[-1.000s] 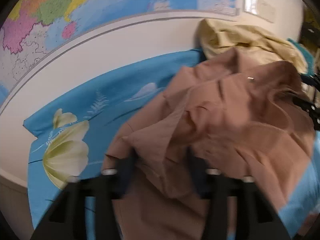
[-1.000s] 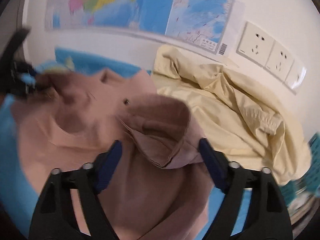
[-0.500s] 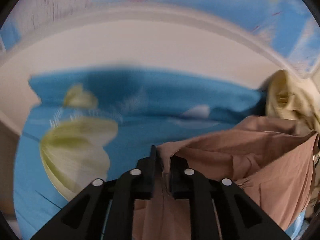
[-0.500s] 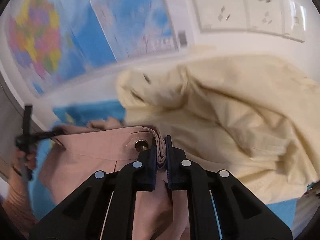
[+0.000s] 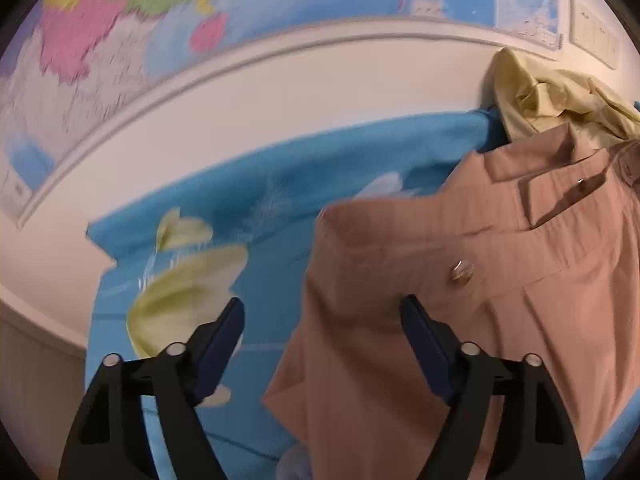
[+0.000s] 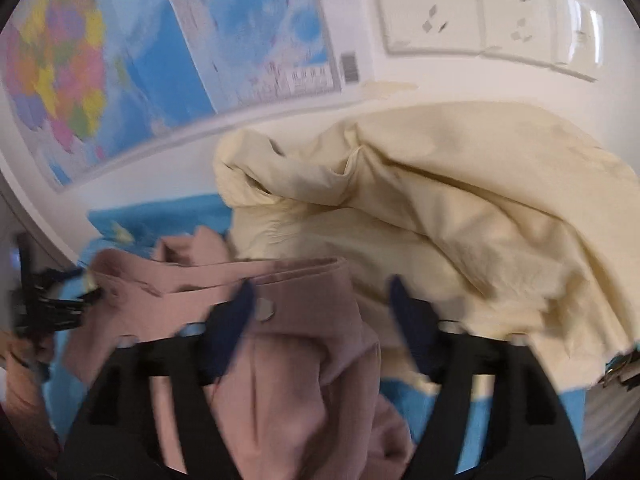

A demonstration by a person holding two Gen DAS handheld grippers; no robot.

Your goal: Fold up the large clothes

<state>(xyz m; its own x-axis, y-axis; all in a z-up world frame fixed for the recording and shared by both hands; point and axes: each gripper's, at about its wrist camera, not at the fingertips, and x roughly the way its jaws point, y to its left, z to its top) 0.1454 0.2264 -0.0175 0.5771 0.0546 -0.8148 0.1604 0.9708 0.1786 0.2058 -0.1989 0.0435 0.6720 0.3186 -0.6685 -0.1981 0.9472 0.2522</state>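
Left gripper (image 5: 322, 320): jaws spread wide, just been opening, blue pads clear of cloth. The tan garment (image 5: 460, 280) sits partly between them, its left edge in the gap, nothing pinched.

Right gripper (image 6: 320, 300): jaws also apart, just been opening. The waistband end of the tan garment (image 6: 288, 320) lies in the gap with a metal snap (image 6: 264, 307) just beside the left pad; pads are blurred, but no clamp on the fabric is visible.

The garment lies on a blue floral sheet (image 5: 248, 208), against a cream garment (image 6: 440, 208) heaped at the wall side. No containers in either view.

Orientation: the buttoned waistband edge runs across both frames, roughly from one gripper to the other. In the left view the body of the cloth runs from that band down toward the camera, so the long axis looks near-to-far, waistband at the far end. Lower end is out of frame.

View differences:
- Left view only: the pale flower print (image 5: 188, 292) on the sheet, and a buttoned flap (image 5: 560, 196) on the tan garment.
- Right view only: the left gripper (image 6: 52, 300) from outside, at the garment's far corner, blurred; wall sockets (image 6: 480, 16) close up; the full cream heap.
- Both: wall map (image 5: 120, 20).
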